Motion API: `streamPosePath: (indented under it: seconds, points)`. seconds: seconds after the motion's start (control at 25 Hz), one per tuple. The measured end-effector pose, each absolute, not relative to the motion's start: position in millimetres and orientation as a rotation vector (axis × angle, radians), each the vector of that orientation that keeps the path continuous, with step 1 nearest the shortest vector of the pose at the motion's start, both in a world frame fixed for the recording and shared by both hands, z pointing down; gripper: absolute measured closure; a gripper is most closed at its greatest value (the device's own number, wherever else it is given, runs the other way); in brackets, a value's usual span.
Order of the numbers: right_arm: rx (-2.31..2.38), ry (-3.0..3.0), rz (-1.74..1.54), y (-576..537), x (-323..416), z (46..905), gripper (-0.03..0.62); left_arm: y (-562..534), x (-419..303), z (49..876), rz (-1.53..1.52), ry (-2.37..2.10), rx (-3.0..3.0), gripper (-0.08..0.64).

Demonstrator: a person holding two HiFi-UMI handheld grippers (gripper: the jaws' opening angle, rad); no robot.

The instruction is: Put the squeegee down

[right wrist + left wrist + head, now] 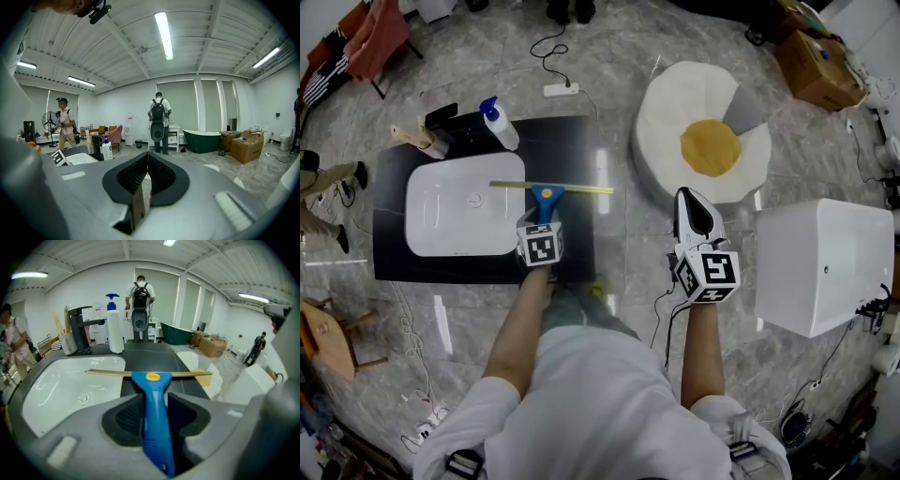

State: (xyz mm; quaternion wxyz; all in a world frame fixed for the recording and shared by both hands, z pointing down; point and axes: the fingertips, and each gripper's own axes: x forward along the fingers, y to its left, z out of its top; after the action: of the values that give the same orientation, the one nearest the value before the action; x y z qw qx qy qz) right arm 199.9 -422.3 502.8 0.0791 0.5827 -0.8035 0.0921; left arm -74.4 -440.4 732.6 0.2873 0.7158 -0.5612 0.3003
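1. Squeegee (551, 190): it lies at 12 o'clock from the left gripper (154, 398). The yellow blade runs across, its 9 o'clock end over the rim of the white sink (427, 214), the rest over the black counter (572, 150). The blue handle points back toward the person.
2. Left gripper: the jaws stand apart with the handle between them. A dark gap shows beside the handle, so the grip reads as released.
3. Right gripper (148, 157): clenched on nothing, held over the floor at 3 o'clock, well apart from the counter.
4. Judgement: the put-down looks nearly complete. Whether the blade rests fully on the surface cannot be confirmed.
5. Recommended: keep the jaws wide and draw the left gripper straight back toward 6 o'clock, along the handle's line, without sideways drift.
6. Risk: a pad catching the handle would drag or swing the blade, possibly tipping its 9 o'clock end into the sink.
7. The soap bottle (500, 125) at 11 o'clock stands clear of the withdrawal path.
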Motion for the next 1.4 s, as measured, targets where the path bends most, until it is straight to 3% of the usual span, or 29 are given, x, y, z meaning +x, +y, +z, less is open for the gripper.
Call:
streamPosePath:
  seconds: [0.64, 1.4]
  points:
    - [1.716, -2.474, 0.246, -417, 172, 480, 0.589, -430, -88, 672, 0.703, -1.528, 2.025, 0.379]
    - [1.688, -2.542, 0.187, -404, 117, 440, 0.589, -421, -153, 543, 0.531, -1.706, 2.201, 0.486]
